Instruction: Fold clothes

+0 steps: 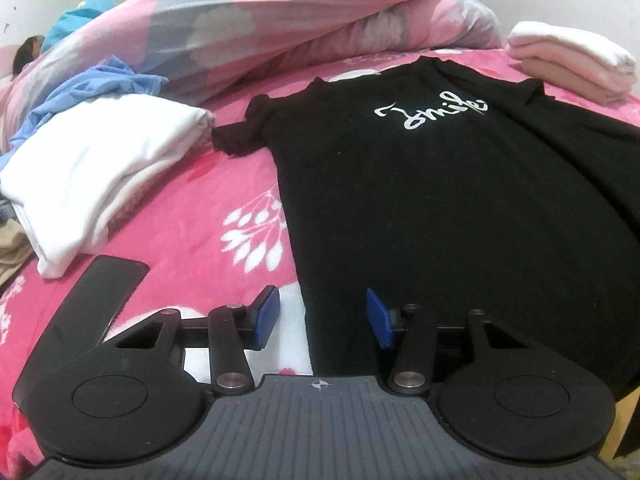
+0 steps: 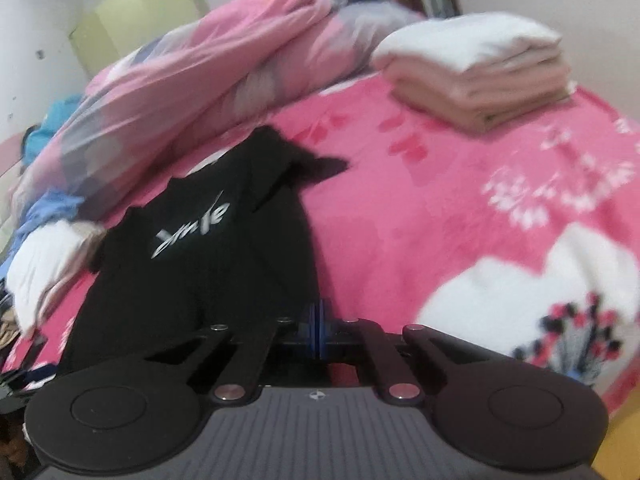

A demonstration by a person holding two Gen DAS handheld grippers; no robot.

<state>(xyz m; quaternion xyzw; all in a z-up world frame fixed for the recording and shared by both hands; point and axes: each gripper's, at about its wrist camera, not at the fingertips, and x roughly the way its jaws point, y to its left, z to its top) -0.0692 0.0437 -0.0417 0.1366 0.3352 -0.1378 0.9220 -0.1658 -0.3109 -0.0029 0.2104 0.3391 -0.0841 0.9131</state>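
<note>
- The bed (image 1: 192, 240), under its pink flowered cover, carries everything; the heaped quilt (image 1: 248, 20) lies along its far side, so a fold should stay on the flat near part.
- The black T-shirt (image 1: 440, 200) lies print-up on the bed, collar away from me and hem toward me. In the left wrist view its right side looks already turned in over the body, while the left sleeve (image 1: 236, 136) sticks out flat.
- The white folded garment (image 1: 92, 168) lies just beside that left sleeve, with a blue garment (image 1: 92, 88) behind it; I would keep my left sweep clear of both.
- The folded stack (image 2: 480, 76), white over beige, sits well apart at the far right, a likely home for the shirt once folded.
- A dark phone (image 1: 108, 292) lies near my left side on the cover.
- My right gripper (image 2: 319, 332) has its jaws pressed together at the shirt's right edge near the hem; whether cloth is pinched between them I cannot tell through the blur.
- My left gripper (image 1: 324, 316) hangs with jaws wide apart, empty, straddling the shirt's left hem edge. To fold well, I judge it should pinch both layers and keep the hem straight.
</note>
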